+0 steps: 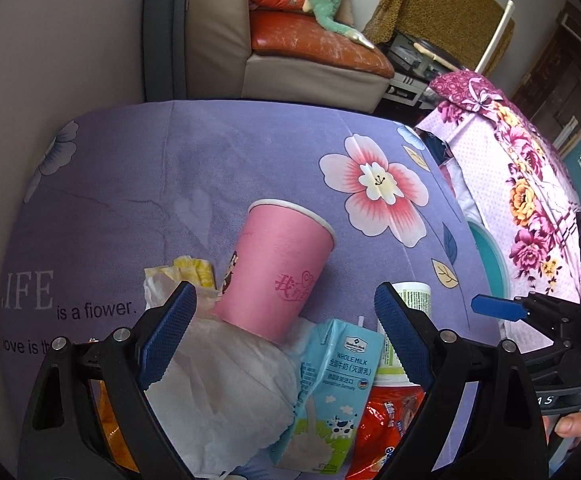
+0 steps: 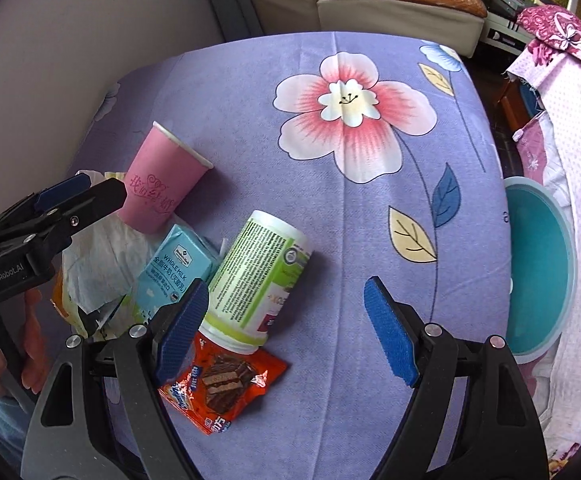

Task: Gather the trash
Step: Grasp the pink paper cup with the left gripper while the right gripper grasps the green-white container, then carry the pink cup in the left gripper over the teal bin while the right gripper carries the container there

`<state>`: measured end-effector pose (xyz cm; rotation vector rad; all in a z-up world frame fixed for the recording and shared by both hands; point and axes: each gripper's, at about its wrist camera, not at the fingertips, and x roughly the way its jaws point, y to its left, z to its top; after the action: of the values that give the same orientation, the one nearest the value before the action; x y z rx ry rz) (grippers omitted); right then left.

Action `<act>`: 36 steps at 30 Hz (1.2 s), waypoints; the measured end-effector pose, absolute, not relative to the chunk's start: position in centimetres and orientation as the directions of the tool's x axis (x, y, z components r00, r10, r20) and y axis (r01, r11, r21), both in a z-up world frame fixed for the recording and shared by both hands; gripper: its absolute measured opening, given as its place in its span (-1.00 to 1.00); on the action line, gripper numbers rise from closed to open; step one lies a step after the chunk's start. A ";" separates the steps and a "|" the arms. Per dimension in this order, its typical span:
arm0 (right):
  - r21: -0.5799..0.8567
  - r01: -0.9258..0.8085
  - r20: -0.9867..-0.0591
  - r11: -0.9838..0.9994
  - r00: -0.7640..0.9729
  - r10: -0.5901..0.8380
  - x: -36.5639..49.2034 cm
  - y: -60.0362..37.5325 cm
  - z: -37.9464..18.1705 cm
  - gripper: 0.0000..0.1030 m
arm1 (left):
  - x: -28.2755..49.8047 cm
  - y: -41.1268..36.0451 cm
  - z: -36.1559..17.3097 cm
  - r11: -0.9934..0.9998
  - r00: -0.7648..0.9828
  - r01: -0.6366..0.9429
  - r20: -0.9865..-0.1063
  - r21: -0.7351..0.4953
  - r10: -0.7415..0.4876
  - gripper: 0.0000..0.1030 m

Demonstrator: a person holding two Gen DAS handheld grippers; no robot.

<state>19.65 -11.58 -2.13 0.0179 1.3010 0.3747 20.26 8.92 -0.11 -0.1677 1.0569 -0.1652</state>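
Trash lies in a pile on the purple flowered tablecloth [image 1: 210, 152]. A pink paper cup [image 1: 276, 276] [image 2: 158, 184] lies tilted on crumpled white tissue [image 1: 226, 384]. Beside it are a blue whole-milk carton [image 1: 334, 392] [image 2: 174, 268], a green-labelled white bottle [image 2: 258, 276] on its side, and an orange snack wrapper [image 2: 222, 380]. My left gripper [image 1: 286, 336] is open, its jaws either side of the cup's base and the carton, above the pile. My right gripper [image 2: 286, 328] is open, hovering over the bottle's lower end and bare cloth.
A teal bin [image 2: 538, 268] stands off the table's right edge, next to furniture draped in pink flowered cloth [image 1: 530, 184]. A yellow-white wrapper [image 1: 186, 272] lies left of the cup. A sofa [image 1: 290, 52] stands beyond the far edge.
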 end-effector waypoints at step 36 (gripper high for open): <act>0.253 -0.208 -0.916 0.945 0.261 0.303 21.7 -15.3 -3.6 0.00 | 23.5 6.5 -4.7 0.995 0.401 0.082 -0.912 -0.060 -0.088 0.33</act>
<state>21.72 -15.28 -3.63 0.0873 1.2601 0.3469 23.54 6.53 -4.70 -0.0057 1.1528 -0.1071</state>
